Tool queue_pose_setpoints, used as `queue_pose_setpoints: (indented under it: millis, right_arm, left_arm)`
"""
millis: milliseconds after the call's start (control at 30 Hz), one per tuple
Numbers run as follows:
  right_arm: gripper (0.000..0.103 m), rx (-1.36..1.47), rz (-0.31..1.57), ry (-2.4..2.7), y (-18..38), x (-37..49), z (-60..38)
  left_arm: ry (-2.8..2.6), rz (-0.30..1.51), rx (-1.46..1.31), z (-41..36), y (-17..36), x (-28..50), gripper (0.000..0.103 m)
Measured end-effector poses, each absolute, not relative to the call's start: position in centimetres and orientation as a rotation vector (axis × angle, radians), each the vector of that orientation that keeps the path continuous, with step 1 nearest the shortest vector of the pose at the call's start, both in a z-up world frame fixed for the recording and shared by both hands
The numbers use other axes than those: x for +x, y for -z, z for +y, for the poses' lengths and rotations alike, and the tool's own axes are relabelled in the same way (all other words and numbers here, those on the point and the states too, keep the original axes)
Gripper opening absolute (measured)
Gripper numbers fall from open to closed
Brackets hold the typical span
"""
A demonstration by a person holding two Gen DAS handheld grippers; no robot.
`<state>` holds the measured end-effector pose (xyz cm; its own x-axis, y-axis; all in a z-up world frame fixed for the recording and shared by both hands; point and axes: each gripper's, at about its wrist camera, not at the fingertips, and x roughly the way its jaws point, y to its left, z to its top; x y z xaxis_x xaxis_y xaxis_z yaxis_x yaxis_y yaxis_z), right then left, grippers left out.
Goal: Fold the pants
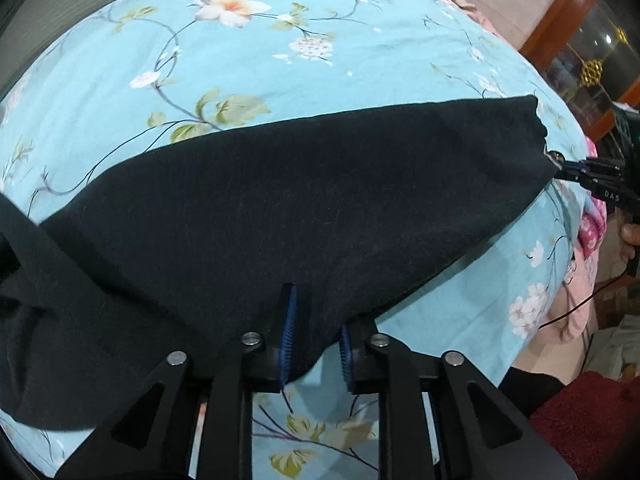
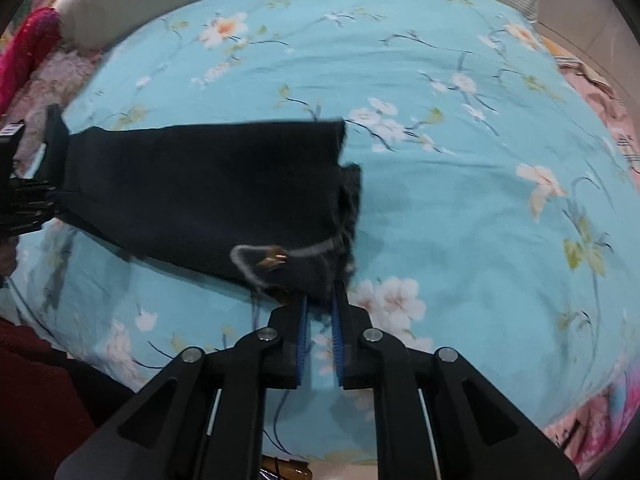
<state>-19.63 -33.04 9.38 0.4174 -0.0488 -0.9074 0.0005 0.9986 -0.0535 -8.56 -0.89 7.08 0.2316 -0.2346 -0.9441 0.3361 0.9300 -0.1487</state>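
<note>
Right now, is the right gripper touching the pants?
Touching. The right wrist view shows the right gripper with both fingertips closed on the pants at the drawstring end.

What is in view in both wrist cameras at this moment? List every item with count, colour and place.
black fabric pants: one, black, stretched across the bed between the two grippers.
grey drawstring with a brass tip: one, grey and brass, on the pants end near the right gripper.
light blue floral bed sheet: one, blue with white and peach flowers, under the pants.
dark red fuzzy cloth: one, dark red, at the near edge of the bed.
pink patterned bedding: pink, bunched beyond the sheet's edge.
wooden glass-front cabinet: one, brown, behind the bed.
left gripper: one, black with blue pads, clamped on the pants' near edge.
right gripper: one, black with blue pads, clamped on the drawstring end.
</note>
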Motion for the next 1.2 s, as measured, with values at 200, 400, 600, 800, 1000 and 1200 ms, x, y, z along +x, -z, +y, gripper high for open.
queue_pose_setpoints:
  millis: [200,400,600,800,1000,1200]
  right_arm:
    - [0.058,0.054,1.027,0.073,-12.8,-21.0,-33.5]
    - [0.058,0.104,0.957,-0.01,-14.5,-19.2,-30.4]
    - [0.058,0.112,0.983,-0.169,-13.1,-15.8,-24.5]
    - [0.058,0.092,1.014,-0.339,-11.8,-12.4,-17.6]
    - [0.058,0.049,1.034,-0.491,-11.4,-9.9,-11.4]
    - [0.058,0.035,1.081,-0.638,-10.2,-8.0,-6.1]
  left_arm:
    - [0.324,1.271,0.007,1.2,-8.8,-9.6,0.048]
    - [0.215,1.262,-0.096,3.9,-10.6,-9.6,0.056]
    - [0.087,1.266,-0.193,7.6,-11.9,-8.1,0.062]
    - [-0.094,1.249,-0.245,11.6,-12.9,-6.4,0.068]
    - [-0.218,1.248,-0.329,15.6,-13.2,-3.7,0.069]
    - [-0.341,1.291,-0.342,18.3,-12.2,0.4,0.07]
